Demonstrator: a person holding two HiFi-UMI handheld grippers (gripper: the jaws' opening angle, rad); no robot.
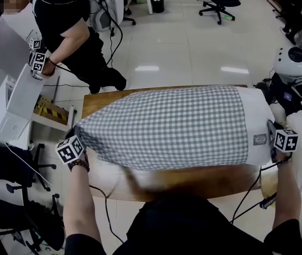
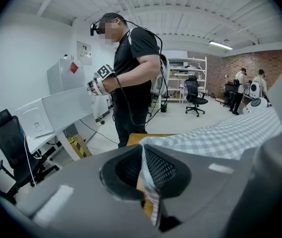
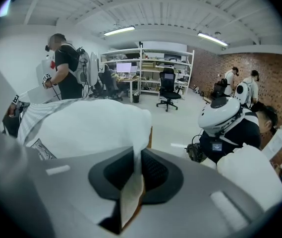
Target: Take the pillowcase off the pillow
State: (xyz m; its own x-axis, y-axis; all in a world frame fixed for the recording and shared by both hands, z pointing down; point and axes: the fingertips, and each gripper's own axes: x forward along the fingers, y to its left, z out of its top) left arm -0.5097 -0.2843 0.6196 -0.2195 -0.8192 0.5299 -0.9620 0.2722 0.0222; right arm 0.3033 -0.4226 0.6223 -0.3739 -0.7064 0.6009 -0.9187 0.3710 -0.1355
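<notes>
You are holding your left gripper (image 1: 77,140) at the left end of the wooden worktop (image 1: 104,102), and it is pinching the corner of the grey-and-white checked fabric pillowcase (image 1: 166,126). In the left gripper view the left gripper (image 2: 141,173) is showing its jaws closed tight on a thin fold of that checked cloth, which is running up between the pads and away to the right. Behind it, a person in black clothes (image 2: 133,68) is standing by a white desk.

The pillowcase is stretching from that corner across the worktop and is covering most of the soft white pillow (image 1: 257,116). Only the pillow's right end is sticking out bare, with a small printed label (image 1: 259,139) near the pillowcase's open edge. You cannot tell whether the pillow is resting on the worktop or hanging just above it.

At the right end, your right gripper (image 1: 274,140) is gripping the bare pillow. In the right gripper view the right gripper (image 3: 134,176) is clamping a pinch of the white fabric between closed jaws, with the pillow (image 3: 88,125) bulging just beyond them.
</notes>
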